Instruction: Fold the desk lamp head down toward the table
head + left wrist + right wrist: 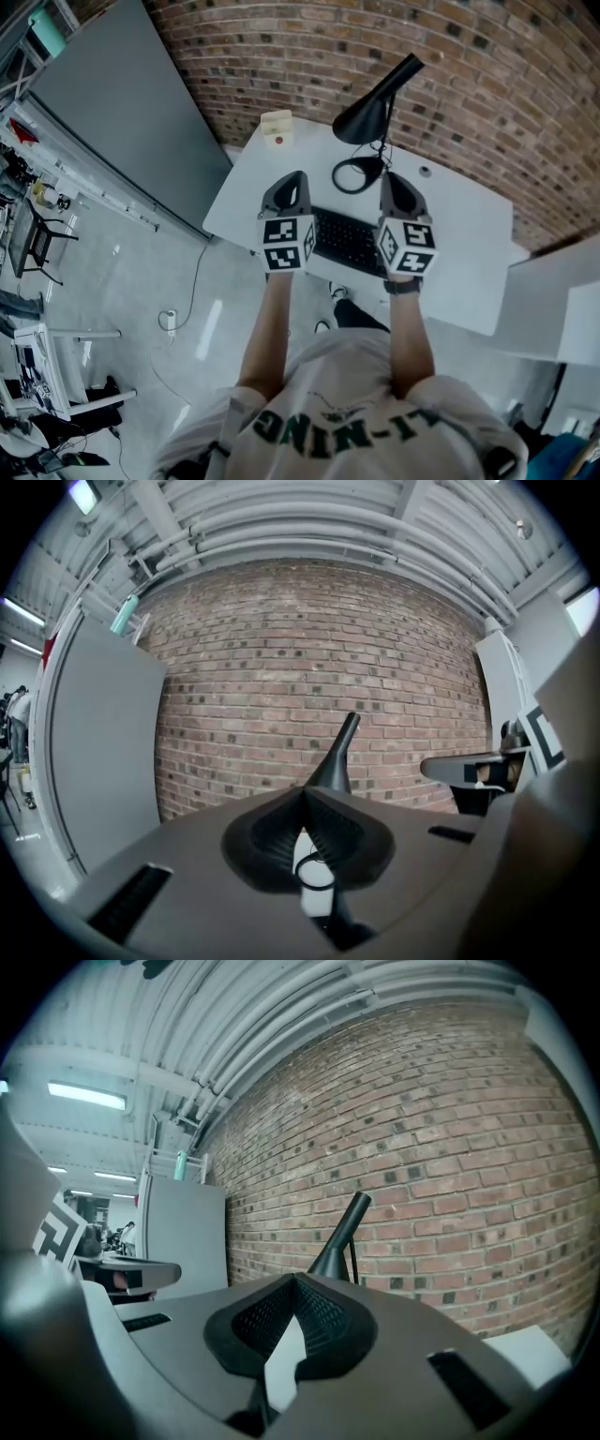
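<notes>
1. The fingers of the left gripper are pressed together at the tips, with nothing held between them.
2. The fingers of the right gripper also meet at the tips and pinch nothing.
3. Both grippers hang side by side over the keyboard, toward the near edge of the white table. They point toward the brick wall.
4. The lamp stands at the far side of the table, just beyond the two grippers. Its ring-shaped foot lies flat on the top, just past the keyboard.
5. The lamp head is raised on a thin post and slanted, with its narrow end up and to the right. Neither gripper touches it.
6. By the look of it, the folding has not begun, as the head is up, well clear of the table. What is left is to reach in, take hold of the head or post, perhaps steady the foot with the other gripper, and swing the head down toward the table.
</notes>
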{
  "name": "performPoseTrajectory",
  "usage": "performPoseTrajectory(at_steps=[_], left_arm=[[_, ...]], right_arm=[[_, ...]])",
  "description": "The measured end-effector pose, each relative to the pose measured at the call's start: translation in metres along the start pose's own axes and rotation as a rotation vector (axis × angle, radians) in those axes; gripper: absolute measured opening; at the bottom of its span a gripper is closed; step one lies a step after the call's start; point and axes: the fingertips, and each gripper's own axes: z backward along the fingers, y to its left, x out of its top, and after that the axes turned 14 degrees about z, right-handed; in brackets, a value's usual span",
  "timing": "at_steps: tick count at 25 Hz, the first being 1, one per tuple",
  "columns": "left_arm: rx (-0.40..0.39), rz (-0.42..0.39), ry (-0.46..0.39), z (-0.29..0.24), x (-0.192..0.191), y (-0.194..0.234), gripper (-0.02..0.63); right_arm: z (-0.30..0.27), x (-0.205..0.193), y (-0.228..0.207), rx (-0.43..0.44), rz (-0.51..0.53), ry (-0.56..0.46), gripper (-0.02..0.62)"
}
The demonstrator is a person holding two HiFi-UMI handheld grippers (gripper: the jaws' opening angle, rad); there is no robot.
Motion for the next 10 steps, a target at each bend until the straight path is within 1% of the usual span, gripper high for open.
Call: performPoseTrajectory(at_steps=[5,10], left_arm=[[0.03,0.045,0.1,-0.015,-0.052,0.01,0.002],[0.048,0.076,0.179,-0.035,-0.09,0.02,0.002]], right_arm=[[-0.012,-0.007,-0.009,0.004,0.0,0.008,0.003],[-0.038,-0.018,-0.026,0.011,-0.02,0.027,0.003]])
